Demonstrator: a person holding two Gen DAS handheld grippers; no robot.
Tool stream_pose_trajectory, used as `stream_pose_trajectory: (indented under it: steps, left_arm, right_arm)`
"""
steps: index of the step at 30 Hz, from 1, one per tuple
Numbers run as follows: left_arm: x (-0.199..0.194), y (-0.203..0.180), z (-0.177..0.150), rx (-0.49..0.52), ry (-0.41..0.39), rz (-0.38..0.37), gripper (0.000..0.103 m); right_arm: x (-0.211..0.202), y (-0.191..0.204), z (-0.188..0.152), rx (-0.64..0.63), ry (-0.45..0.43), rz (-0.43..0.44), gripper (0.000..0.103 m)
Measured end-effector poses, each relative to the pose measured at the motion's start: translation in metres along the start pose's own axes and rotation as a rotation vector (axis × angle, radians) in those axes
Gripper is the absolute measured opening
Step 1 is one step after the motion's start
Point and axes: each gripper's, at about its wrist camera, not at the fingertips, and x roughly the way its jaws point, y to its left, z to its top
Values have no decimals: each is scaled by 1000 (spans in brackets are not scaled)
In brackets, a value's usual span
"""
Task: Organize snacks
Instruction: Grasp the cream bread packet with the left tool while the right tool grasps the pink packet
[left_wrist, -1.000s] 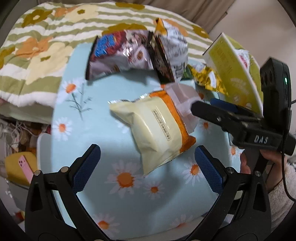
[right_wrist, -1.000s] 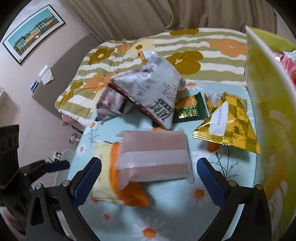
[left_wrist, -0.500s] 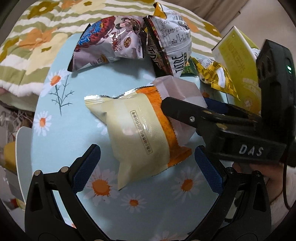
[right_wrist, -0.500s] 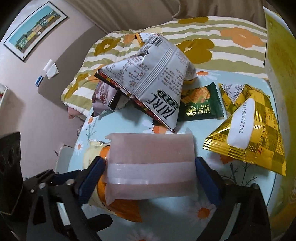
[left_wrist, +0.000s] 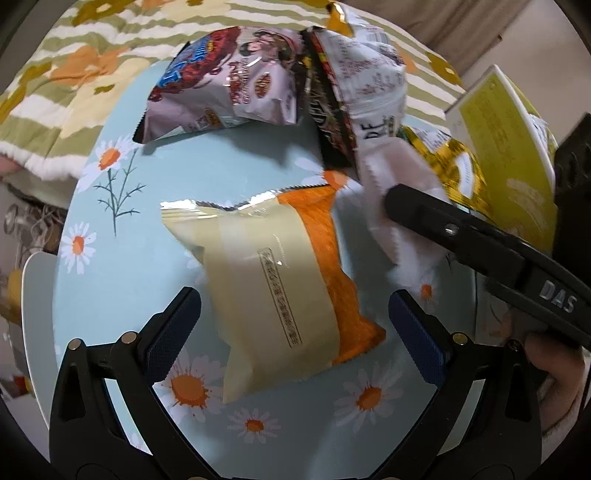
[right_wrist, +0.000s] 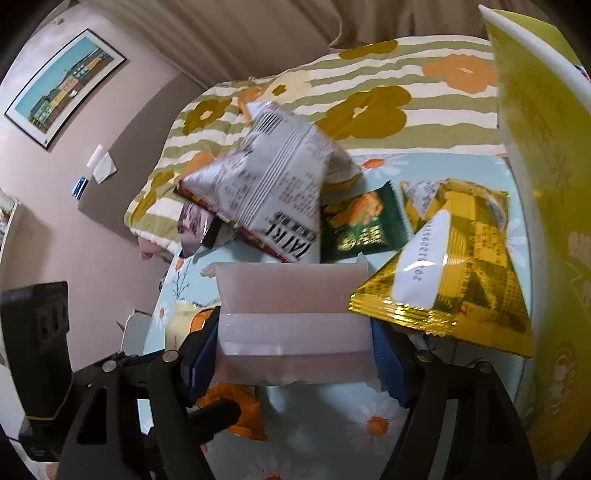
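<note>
A pale pink translucent packet (right_wrist: 291, 310) sits between the blue pads of my right gripper (right_wrist: 295, 356). Its jaws are closing, and both pads press on the packet's sides. In the left wrist view that gripper (left_wrist: 480, 240) comes in from the right, with the pink packet (left_wrist: 399, 192) tilted up in it. A cream-and-orange snack packet (left_wrist: 273, 280) lies flat on the daisy tablecloth (left_wrist: 147, 240). My left gripper (left_wrist: 295, 334) hovers over its near end, open, with a pad on each side and neither touching it.
At the table's far side lie a white bag (right_wrist: 269, 195), a purple-and-white cookie bag (left_wrist: 229, 85), a green packet (right_wrist: 362, 225) and a gold packet (right_wrist: 454, 266). A tall yellow-green box (right_wrist: 535, 147) stands at the right. A striped floral blanket (left_wrist: 55, 92) lies beyond the table.
The right jaws have closed from wide open onto the pink packet, which has come off the cream packet and tilted up. The left gripper has dropped closer to the cream packet.
</note>
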Motion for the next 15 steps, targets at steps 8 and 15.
stream_pose_trajectory:
  steps: [8, 15]
  left_arm:
    - [7, 10, 11, -52, 0, 27, 95]
    - [8, 11, 8, -27, 14, 5, 75]
  right_arm:
    - [-3, 2, 1, 11, -12, 21, 70]
    - [-2, 2, 0, 20, 0, 25, 70]
